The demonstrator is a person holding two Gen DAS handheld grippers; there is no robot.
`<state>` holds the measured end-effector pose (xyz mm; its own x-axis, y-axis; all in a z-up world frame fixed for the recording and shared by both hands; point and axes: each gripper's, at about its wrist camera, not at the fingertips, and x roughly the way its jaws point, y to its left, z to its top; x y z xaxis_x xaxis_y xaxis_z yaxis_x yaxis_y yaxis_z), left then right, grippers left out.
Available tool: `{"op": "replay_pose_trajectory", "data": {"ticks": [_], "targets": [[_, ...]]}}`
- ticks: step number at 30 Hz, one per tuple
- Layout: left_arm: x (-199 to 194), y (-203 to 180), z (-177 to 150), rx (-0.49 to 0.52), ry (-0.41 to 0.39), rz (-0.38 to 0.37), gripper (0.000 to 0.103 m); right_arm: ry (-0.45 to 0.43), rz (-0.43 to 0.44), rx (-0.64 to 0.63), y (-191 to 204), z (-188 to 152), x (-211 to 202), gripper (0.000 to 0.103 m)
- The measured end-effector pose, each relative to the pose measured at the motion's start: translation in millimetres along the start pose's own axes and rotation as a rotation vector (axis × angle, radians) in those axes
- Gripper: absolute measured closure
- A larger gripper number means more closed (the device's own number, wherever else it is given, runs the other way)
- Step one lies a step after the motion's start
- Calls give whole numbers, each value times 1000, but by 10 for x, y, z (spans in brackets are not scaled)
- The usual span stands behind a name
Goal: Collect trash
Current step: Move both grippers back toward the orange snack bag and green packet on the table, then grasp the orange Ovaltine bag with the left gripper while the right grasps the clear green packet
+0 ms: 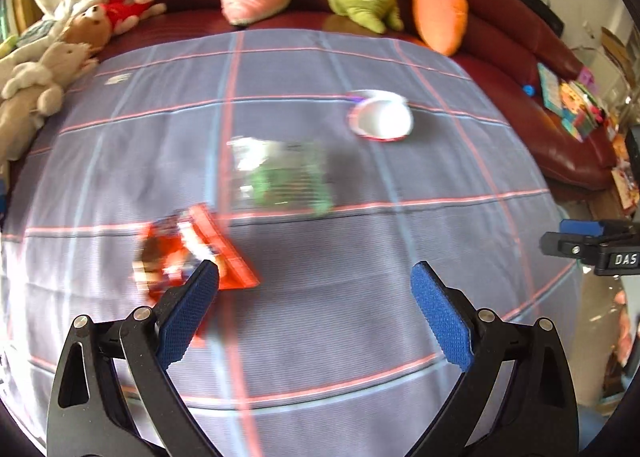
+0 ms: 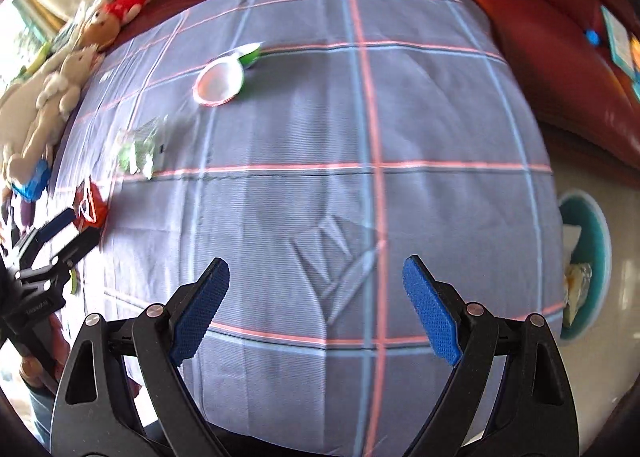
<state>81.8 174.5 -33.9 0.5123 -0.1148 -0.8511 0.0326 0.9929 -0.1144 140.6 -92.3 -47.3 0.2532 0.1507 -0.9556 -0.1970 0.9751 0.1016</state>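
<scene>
Left claw [image 1: 315, 277]: spread wide, empty, over red crinkled snack wrapper [image 1: 192, 253], lower left of frame.
Right claw [image 2: 316, 273]: spread, empty.
Left to collect: wrapper, clear green-printed plastic bag [image 1: 284, 173], white paper cup [image 1: 380, 117], all on plaid cloth-covered bench [image 1: 360, 317].
Teal round bin [image 2: 596, 241]: right edge, some trash inside.

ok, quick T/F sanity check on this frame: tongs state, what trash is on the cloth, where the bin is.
1. Both tongs, left tongs and right tongs, are open and empty. True.
2. The red wrapper is clamped in the left tongs. False: it lies on the plaid cloth, ungripped.
3. The white cup lies tipped on its side. True.
4. The teal bin stands on the cloth. False: it stands off the cloth's edge, lower down.
</scene>
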Motion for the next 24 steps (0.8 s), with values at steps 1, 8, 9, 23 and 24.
{"op": "replay_pose_trajectory", "data": {"ticks": [1, 8, 9, 23, 24], "targets": [[-14, 107, -27, 1, 2, 15, 6, 7, -5, -25, 76, 26, 27, 18], [58, 749, -159, 9, 38, 73, 6, 63, -19, -188, 578, 183, 276, 18], [90, 802, -176, 10, 47, 75, 6, 70, -18, -204, 634, 207, 316, 18], [512, 1055, -26, -3, 54, 56, 36, 112, -11, -495, 1457, 666, 694, 18], [527, 1102, 14, -14, 53, 59, 36, 111, -11, -523, 1533, 706, 711, 18]]}}
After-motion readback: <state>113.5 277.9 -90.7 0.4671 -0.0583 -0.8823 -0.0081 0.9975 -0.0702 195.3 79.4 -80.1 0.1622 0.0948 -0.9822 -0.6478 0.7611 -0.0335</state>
